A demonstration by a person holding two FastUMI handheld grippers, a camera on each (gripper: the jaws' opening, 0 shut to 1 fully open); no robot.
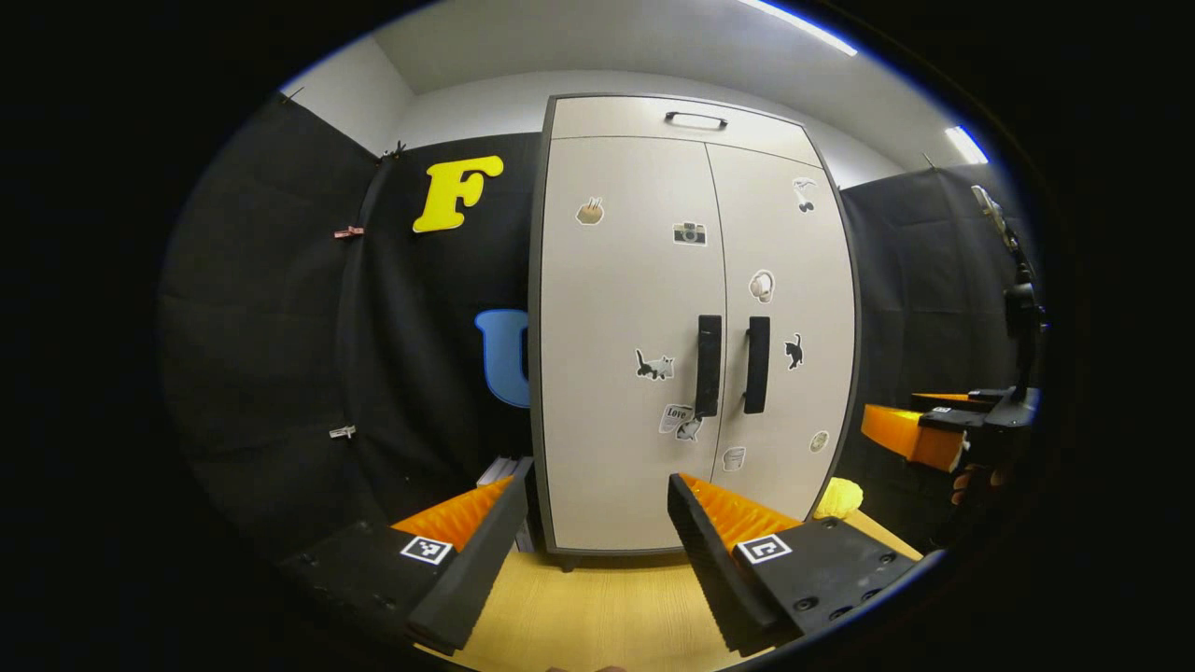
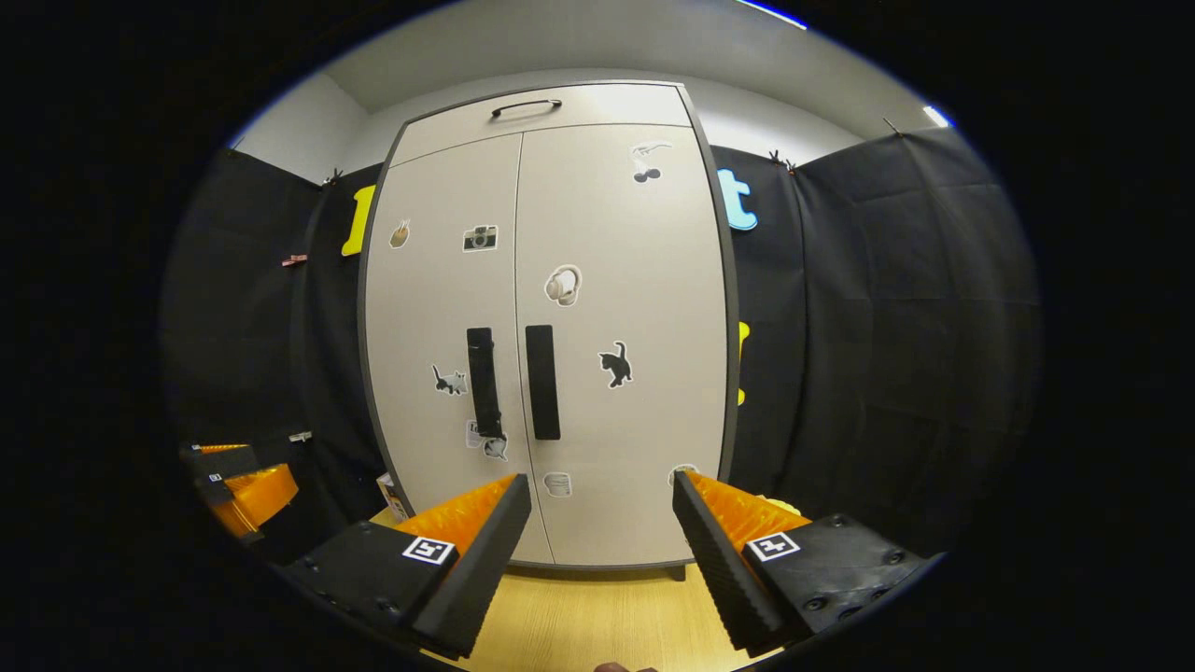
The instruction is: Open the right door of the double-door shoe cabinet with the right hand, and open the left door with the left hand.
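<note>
A pale double-door shoe cabinet stands straight ahead with both doors closed. Each door carries a vertical black handle beside the centre seam: left handle, right handle. Small stickers dot both doors. My left gripper is open, held short of the cabinet, low and in front of the left door. My right gripper is open too, short of the cabinet, below the right handle. In the left gripper view the right gripper shows at the far right; in the right gripper view the left gripper shows at the far left.
A top flap with a black handle caps the cabinet. The cabinet stands on a light wooden surface. A yellow object lies by the cabinet's right foot. Black cloth walls close in both sides; a stand rises at right.
</note>
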